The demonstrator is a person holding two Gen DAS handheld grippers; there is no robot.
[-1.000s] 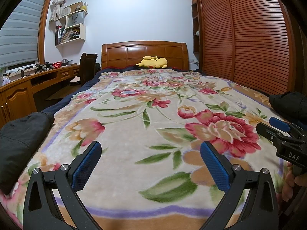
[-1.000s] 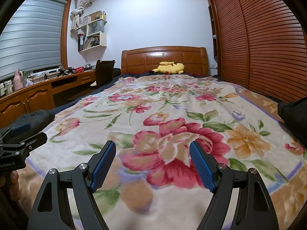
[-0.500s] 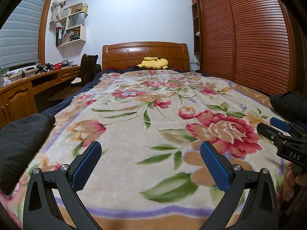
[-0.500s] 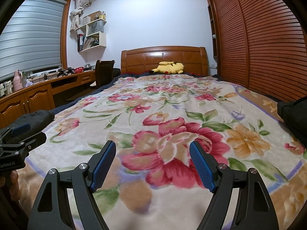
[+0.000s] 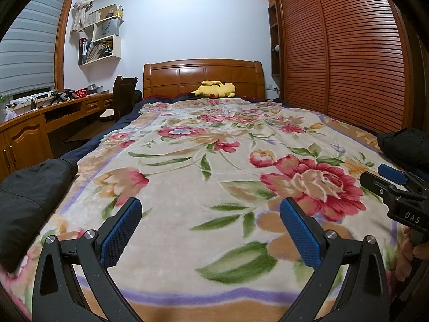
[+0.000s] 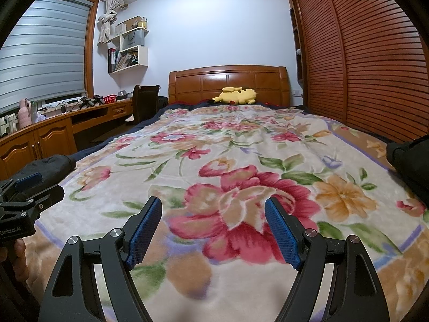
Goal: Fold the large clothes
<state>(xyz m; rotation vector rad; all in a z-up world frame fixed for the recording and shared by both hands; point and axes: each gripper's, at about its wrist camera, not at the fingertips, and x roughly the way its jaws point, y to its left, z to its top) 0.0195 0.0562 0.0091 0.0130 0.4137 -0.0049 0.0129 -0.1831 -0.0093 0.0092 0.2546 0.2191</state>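
Note:
A dark garment (image 5: 29,196) lies bunched at the bed's left edge; it also shows in the right wrist view (image 6: 51,165). Another dark garment (image 5: 405,147) lies at the bed's right edge, and shows in the right wrist view (image 6: 410,161) too. My left gripper (image 5: 210,222) is open and empty above the floral blanket (image 5: 214,166) near the foot of the bed. My right gripper (image 6: 213,222) is open and empty over a big red flower. Each gripper appears at the side of the other's view, the right gripper (image 5: 386,181) and the left gripper (image 6: 32,187).
A yellow plush toy (image 5: 215,90) lies by the wooden headboard (image 5: 202,76). A slatted wardrobe (image 5: 346,61) runs along the right. A wooden desk (image 5: 40,123) with a chair (image 5: 124,94) and wall shelves (image 5: 103,40) stand on the left.
Both grippers stay open and almost still; the left wrist view has shifted slightly, so the dark garment on the left sits a bit lower in it.

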